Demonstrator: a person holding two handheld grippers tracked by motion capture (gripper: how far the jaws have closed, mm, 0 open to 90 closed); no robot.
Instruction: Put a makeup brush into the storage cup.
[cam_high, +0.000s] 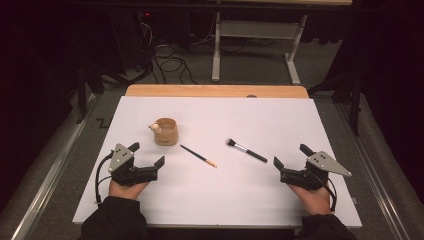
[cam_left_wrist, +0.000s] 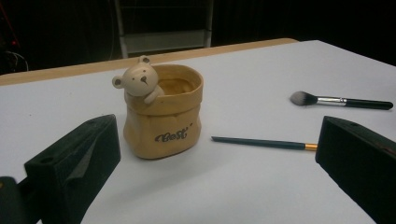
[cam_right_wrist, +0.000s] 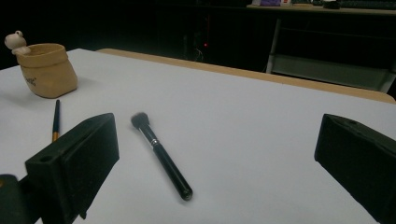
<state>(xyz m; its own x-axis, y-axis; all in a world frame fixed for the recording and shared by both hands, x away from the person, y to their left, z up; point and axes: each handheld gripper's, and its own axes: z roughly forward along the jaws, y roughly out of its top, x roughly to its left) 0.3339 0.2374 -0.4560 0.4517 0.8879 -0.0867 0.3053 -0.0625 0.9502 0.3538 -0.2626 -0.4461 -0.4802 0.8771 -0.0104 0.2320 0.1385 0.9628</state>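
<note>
bear pot (cam_high: 166, 131) upright, left-centre of white table (cam_high: 280, 120) | thin brush (cam_high: 198, 156) just right of it, makeup brush (cam_high: 246, 150) further right, both flat, none in pot | L gripper (cam_high: 147, 154) & R gripper (cam_high: 291, 156) jaws wide, empty | progress: nothing begun, I'd say | L gripper view: pot reads "Bear", seems empty

Light falls from above onto the white counter (cam_high: 240, 195), which reads bright and even in the high view, while the room around it sinks into near black. Shadows are soft and short: a faint one lies under the bear pot (cam_left_wrist: 163, 116) in the left gripper view. No glare shows on the counter. All three pictures are slightly soft and grainy. In both gripper views the near black fingers (cam_right_wrist: 74, 163) are dark and low in detail, and the makeup brush (cam_right_wrist: 161, 156) head looks blurred
</note>
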